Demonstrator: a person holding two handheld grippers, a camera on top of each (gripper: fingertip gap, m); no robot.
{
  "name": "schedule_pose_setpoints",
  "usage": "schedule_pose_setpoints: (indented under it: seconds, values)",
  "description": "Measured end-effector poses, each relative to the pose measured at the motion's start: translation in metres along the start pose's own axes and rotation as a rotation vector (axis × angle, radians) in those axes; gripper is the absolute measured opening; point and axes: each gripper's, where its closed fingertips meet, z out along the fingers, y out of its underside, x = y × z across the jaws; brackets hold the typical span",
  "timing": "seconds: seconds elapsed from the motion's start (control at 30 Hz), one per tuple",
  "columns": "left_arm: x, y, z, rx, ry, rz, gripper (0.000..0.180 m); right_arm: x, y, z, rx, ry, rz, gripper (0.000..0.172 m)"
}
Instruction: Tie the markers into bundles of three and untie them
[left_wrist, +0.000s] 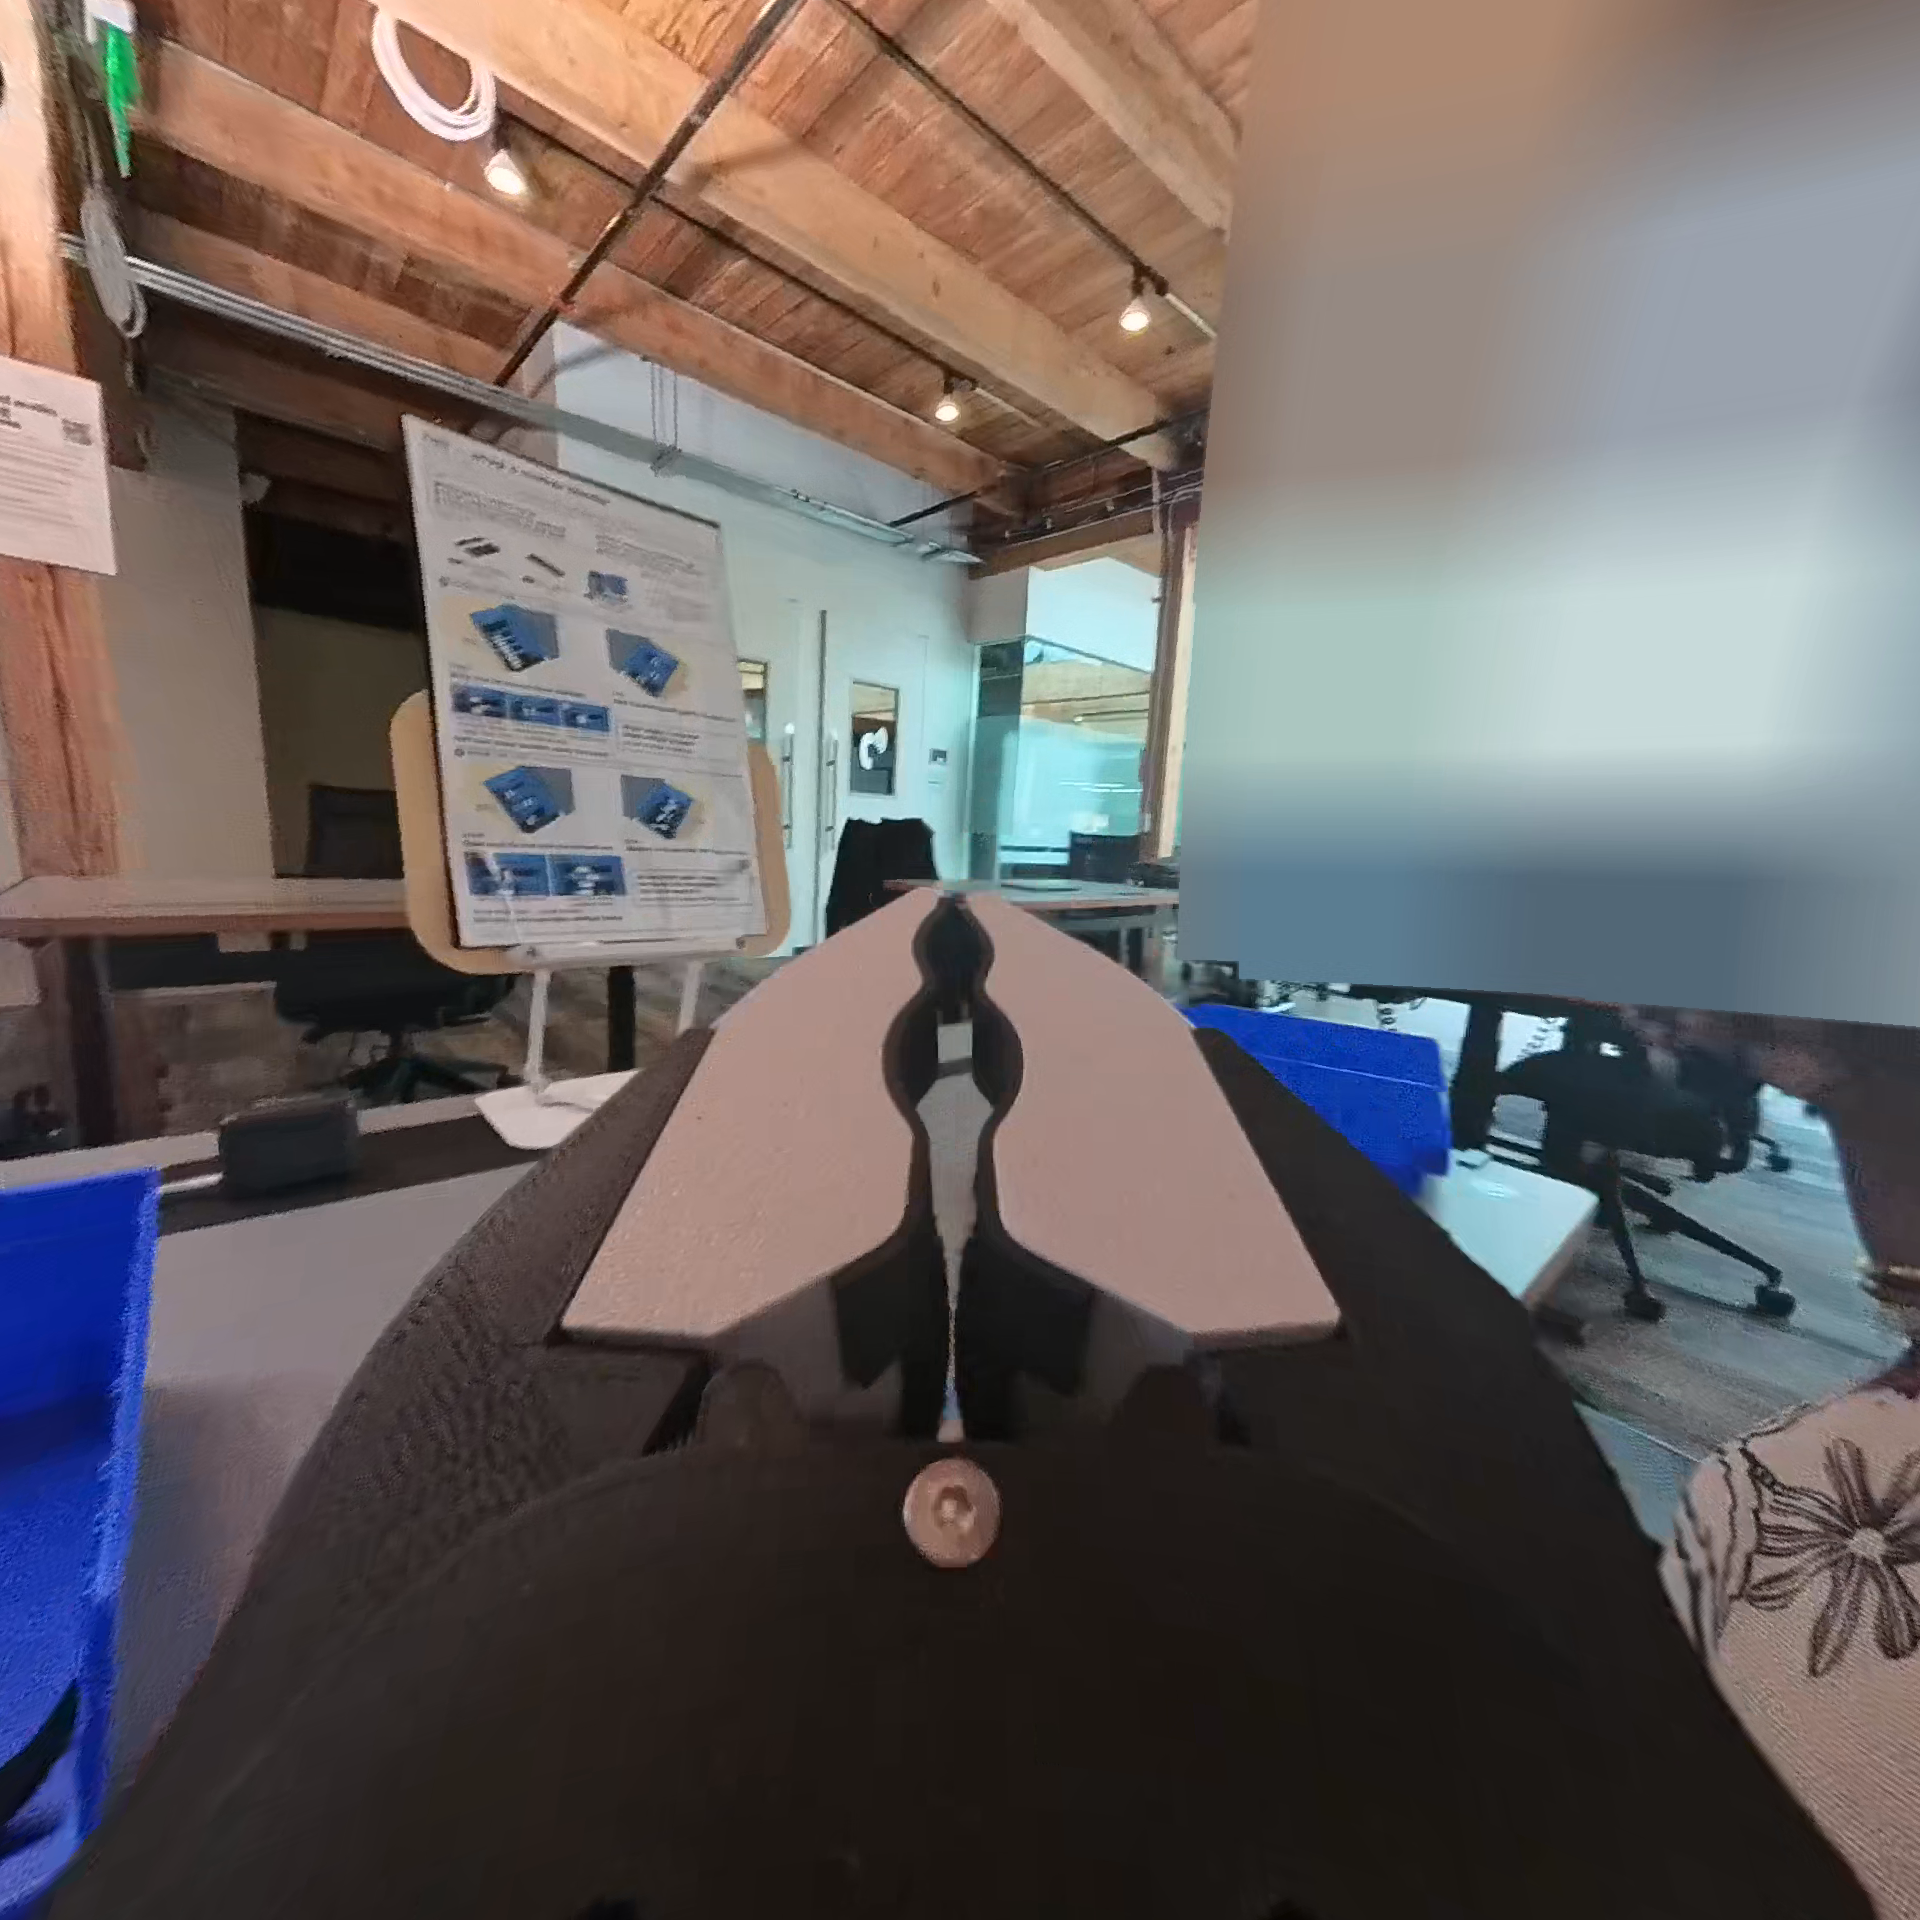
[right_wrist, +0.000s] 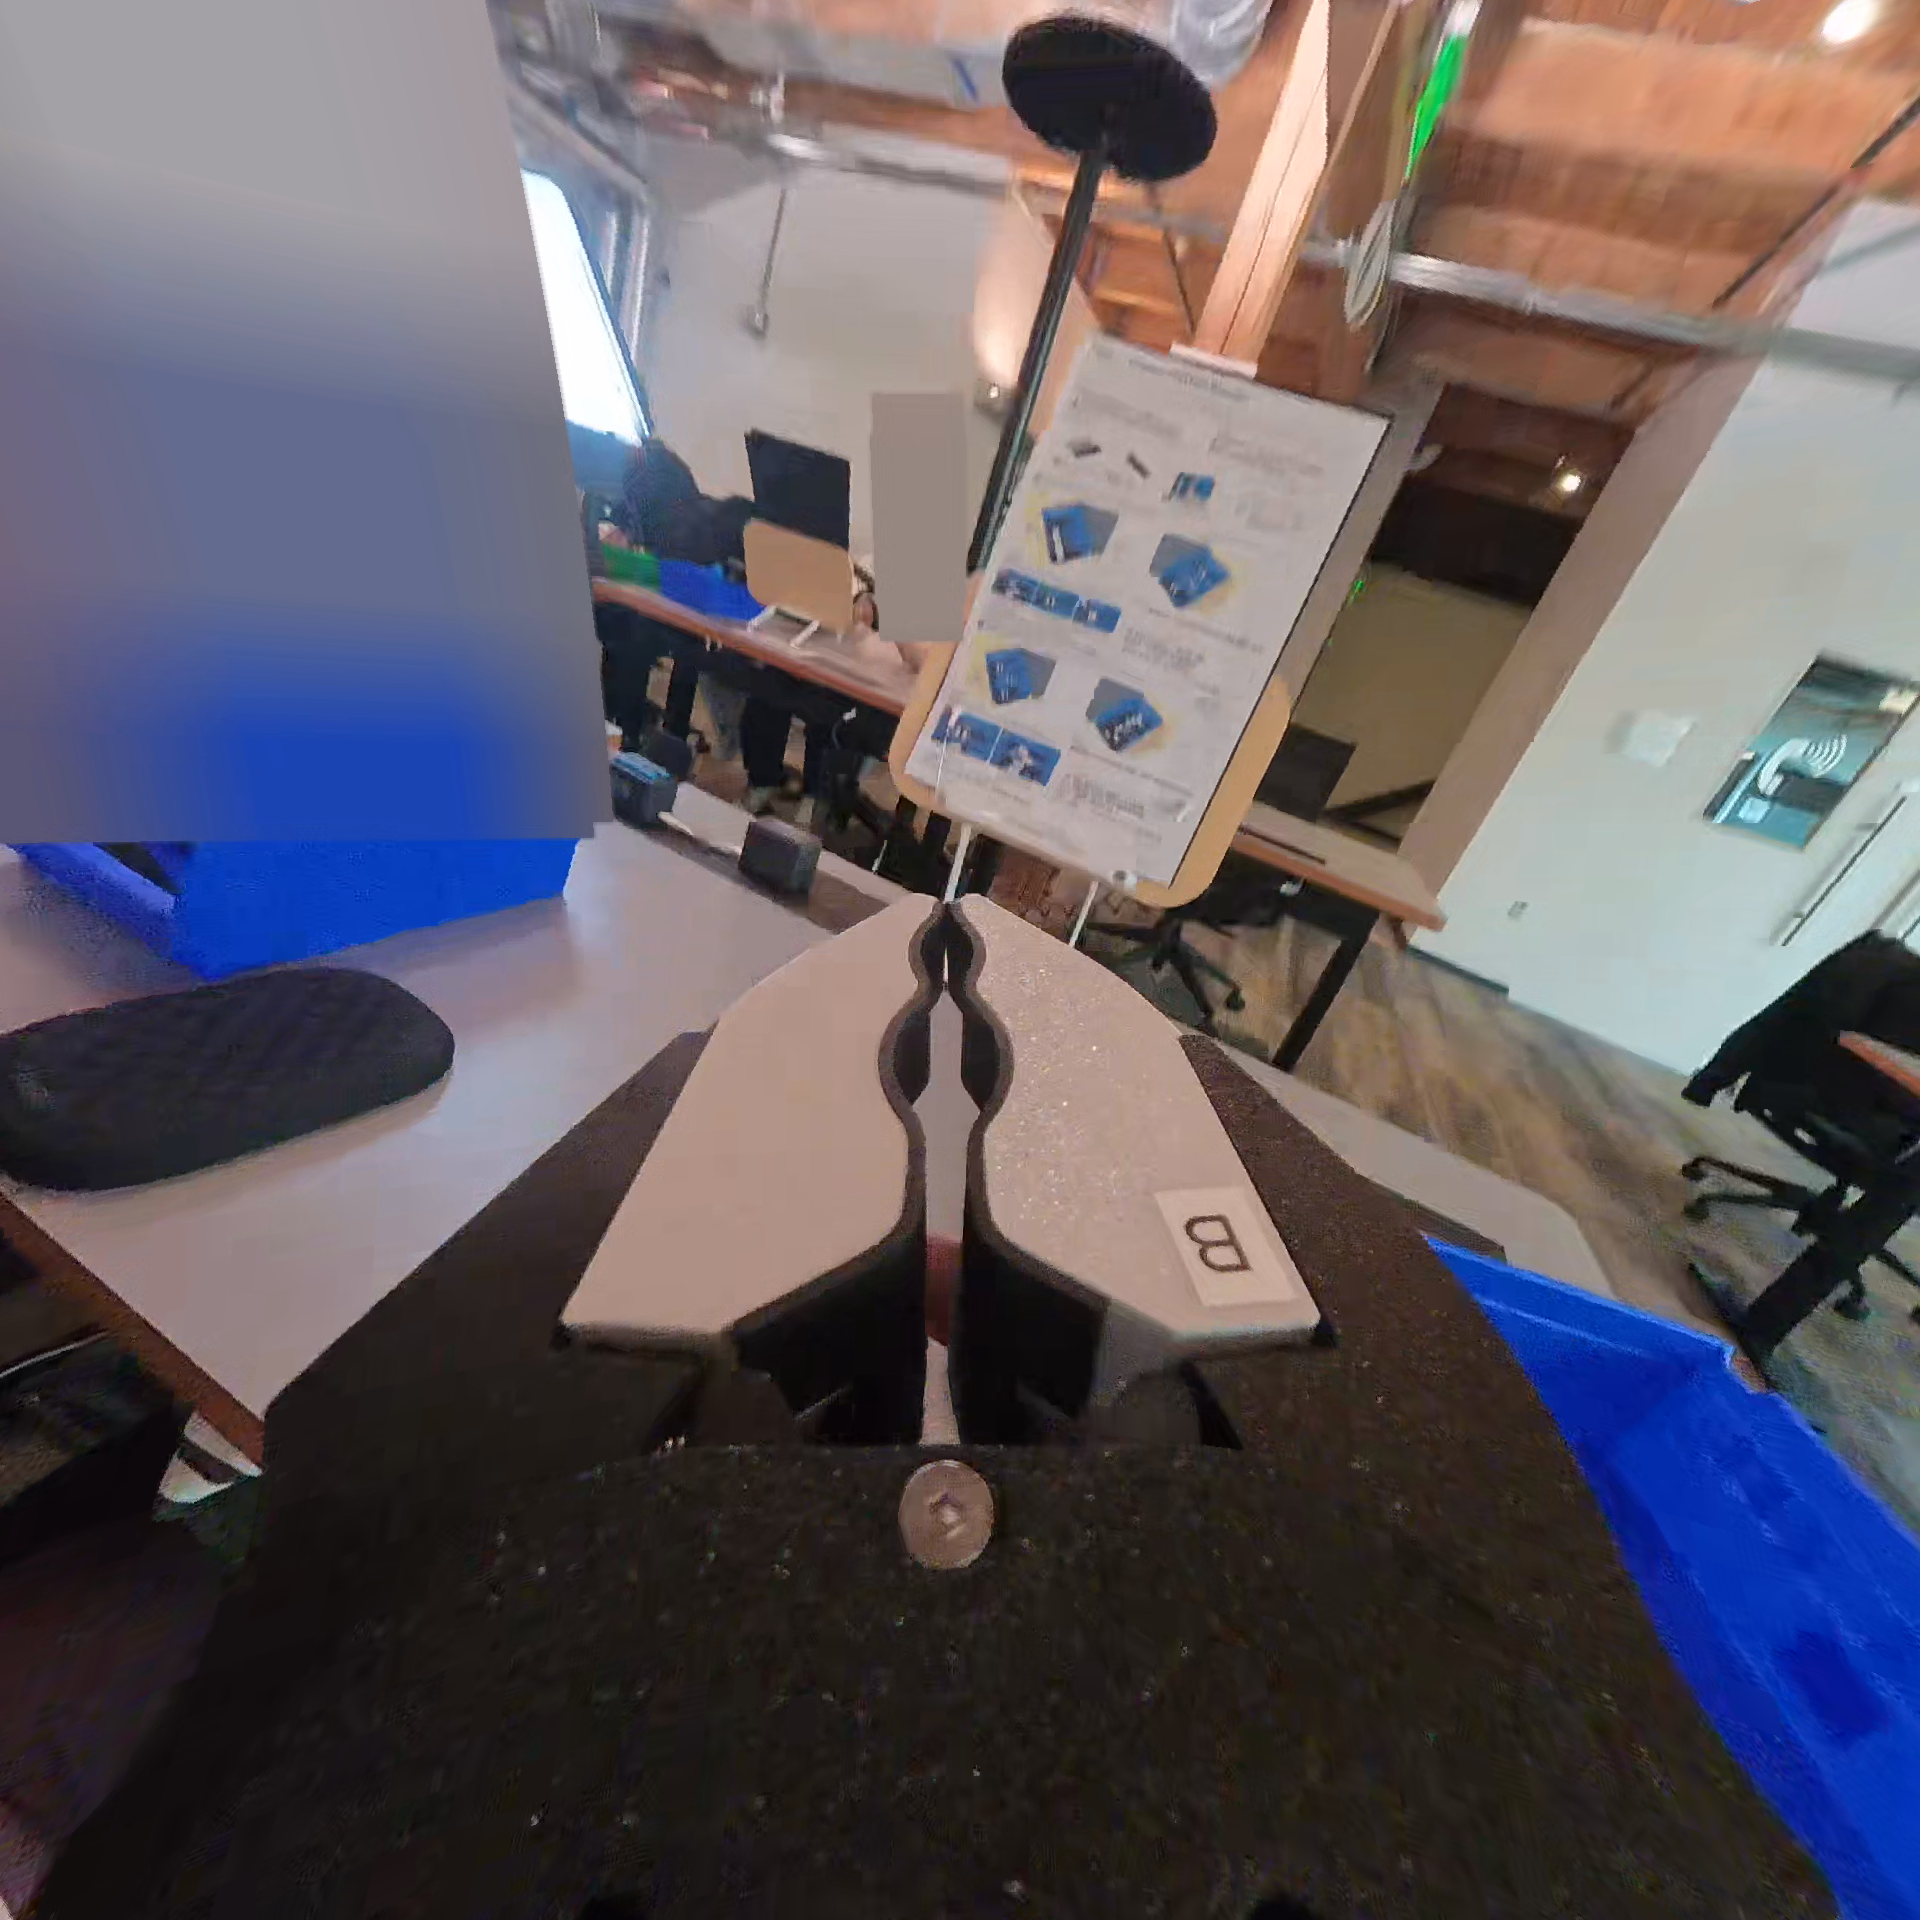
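Both grippers were clenched, tips meeting on nothing: left gripper (left_wrist: 953, 902), right gripper (right_wrist: 948, 906), each raised and aimed into the room. Markers weren't in either view. Blue bin (left_wrist: 62, 1455) sat at 8 o'clock of the left gripper, another blue bin (right_wrist: 1714, 1538) at 4 o'clock of the right. Instruction board (right_wrist: 1132, 623) stood at 12, black pad (right_wrist: 208, 1070) at 9 on the grey table (right_wrist: 582, 997).
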Motion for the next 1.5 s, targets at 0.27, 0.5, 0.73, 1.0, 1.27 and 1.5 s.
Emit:
schedule_pose_setpoints:
  seconds: [0.27, 0.5, 0.73, 1.0, 1.27, 1.5]
  values:
    - [-0.093, 0.033, -0.011, -0.241, -0.315, 0.04, 0.0, 0.027, 0.075, 0.062, -0.26, -0.119, 0.137, 0.0]
    - [-0.151, 0.056, -0.028, -0.496, -0.53, -0.01, 0.001, 0.039, 0.125, 0.092, -0.411, -0.229, 0.203, 0.001]
    - [-0.2, 0.086, -0.034, -0.727, -0.62, -0.032, 0.062, 0.044, 0.156, 0.106, -0.493, -0.302, 0.252, 0.067]
    - [-0.263, 0.114, -0.046, -1.053, -0.551, 0.091, 0.118, 0.04, 0.158, 0.105, -0.389, -0.362, 0.29, 0.092]
    - [-0.307, 0.115, -0.057, -0.957, -0.633, -0.149, 0.001, 0.045, 0.164, 0.102, -0.36, -0.312, 0.357, 0.063]
    - [-0.313, 0.157, -0.083, -1.001, -0.691, -0.397, 0.068, 0.035, 0.169, 0.103, -0.393, -0.349, 0.332, 0.068]
